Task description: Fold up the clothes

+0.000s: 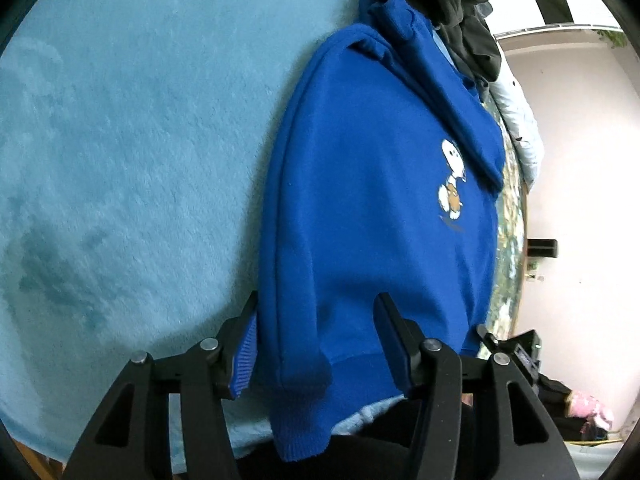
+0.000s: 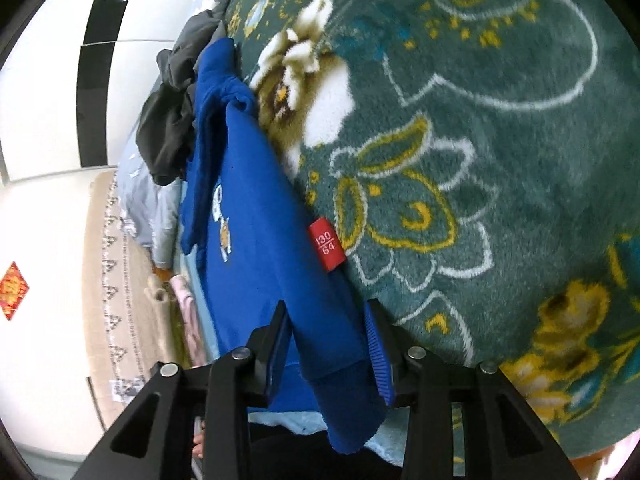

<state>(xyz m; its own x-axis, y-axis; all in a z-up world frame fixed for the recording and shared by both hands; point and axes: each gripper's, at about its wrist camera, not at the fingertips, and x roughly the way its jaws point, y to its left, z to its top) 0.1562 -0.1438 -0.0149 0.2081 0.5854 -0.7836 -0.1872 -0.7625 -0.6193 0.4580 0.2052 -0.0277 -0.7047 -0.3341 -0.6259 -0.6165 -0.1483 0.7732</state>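
Observation:
A royal blue sweater (image 1: 372, 216) with a small cartoon dog print (image 1: 452, 178) lies on a light blue fleece blanket (image 1: 132, 152), sleeves folded onto its front. My left gripper (image 1: 316, 320) has its jaws spread wide around the ribbed hem, which sits between the fingers. In the right wrist view the same sweater (image 2: 256, 216) carries a red size tag (image 2: 326, 245). My right gripper (image 2: 326, 330) has its jaws around the hem fabric, which fills the gap between them.
A dark grey garment pile (image 1: 464, 12) lies past the sweater's collar, also in the right wrist view (image 2: 172, 120). A white padded garment (image 1: 516, 120) lies beside it. A green floral blanket (image 2: 480, 160) lies to the right. Pink clothing (image 2: 188, 320) lies low left.

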